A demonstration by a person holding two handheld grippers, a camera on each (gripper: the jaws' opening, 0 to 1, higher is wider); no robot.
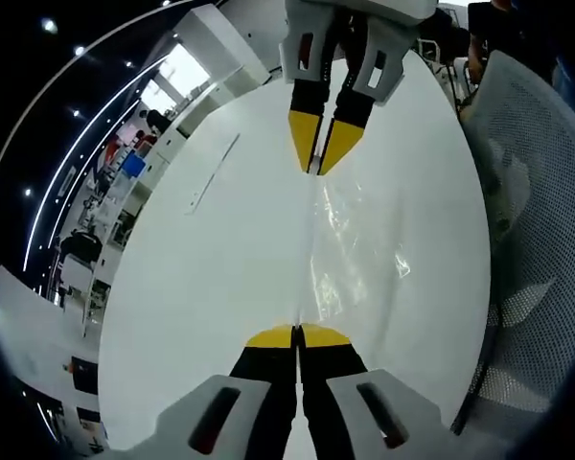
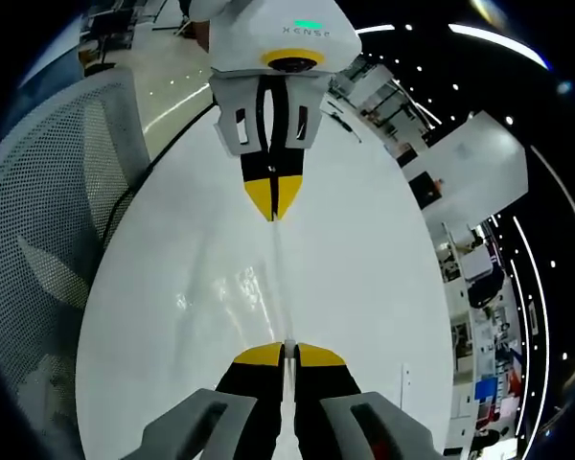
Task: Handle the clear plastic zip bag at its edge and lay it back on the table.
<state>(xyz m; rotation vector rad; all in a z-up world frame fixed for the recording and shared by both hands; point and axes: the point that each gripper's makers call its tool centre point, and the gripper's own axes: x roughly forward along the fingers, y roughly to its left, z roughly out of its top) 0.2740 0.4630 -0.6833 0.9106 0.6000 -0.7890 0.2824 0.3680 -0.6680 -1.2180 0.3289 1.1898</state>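
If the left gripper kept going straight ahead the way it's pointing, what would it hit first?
Most likely the right gripper, which faces it along the edge of the clear zip bag that the left gripper is pinching. Depth is hard to judge.

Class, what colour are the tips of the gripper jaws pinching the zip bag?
Yellow, clearest on the right gripper in the left gripper view.

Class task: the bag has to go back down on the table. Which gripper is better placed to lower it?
Neither clearly. The left gripper and the right gripper are each shut on an opposite end of the clear zip bag, stretched between them over the white table. Lowering both together looks best.
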